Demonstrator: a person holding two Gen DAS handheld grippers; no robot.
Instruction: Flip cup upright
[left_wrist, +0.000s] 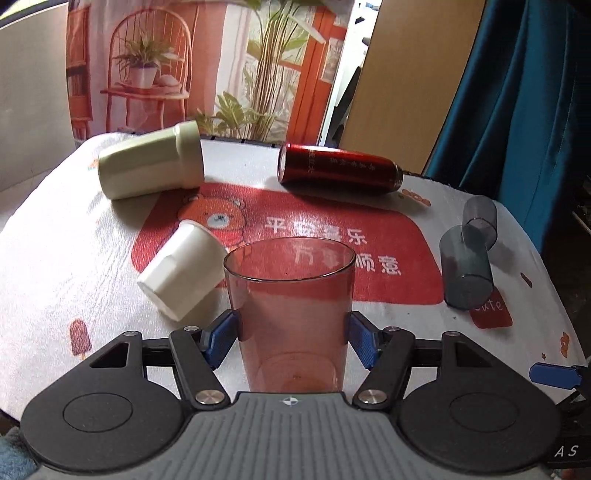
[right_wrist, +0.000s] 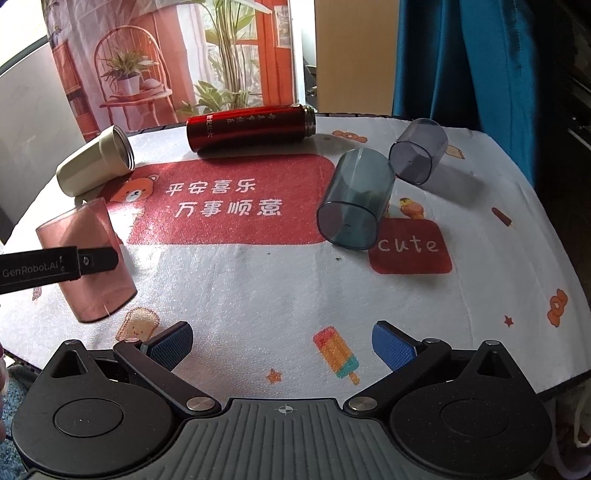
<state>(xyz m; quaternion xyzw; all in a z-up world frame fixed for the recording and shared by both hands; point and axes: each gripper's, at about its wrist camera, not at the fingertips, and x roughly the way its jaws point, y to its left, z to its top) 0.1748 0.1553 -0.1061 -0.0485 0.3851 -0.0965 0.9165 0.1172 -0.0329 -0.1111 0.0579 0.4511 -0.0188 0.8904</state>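
Clear red plastic cup (left_wrist: 291, 314) held mouth-up; five other vessels lie on their sides on the cloth.

The red cup is tinted see-through, its rim open to the top and its sides pinched between blue pads (left_wrist: 221, 339). In the right wrist view it (right_wrist: 86, 258) leans slightly. A white cup (left_wrist: 181, 269) lies just beside it; a cream tumbler (left_wrist: 151, 166) and a red metal flask (left_wrist: 340, 168) lie farther back. Two smoky grey-blue cups (right_wrist: 354, 201) (right_wrist: 417, 151) lie near each other.
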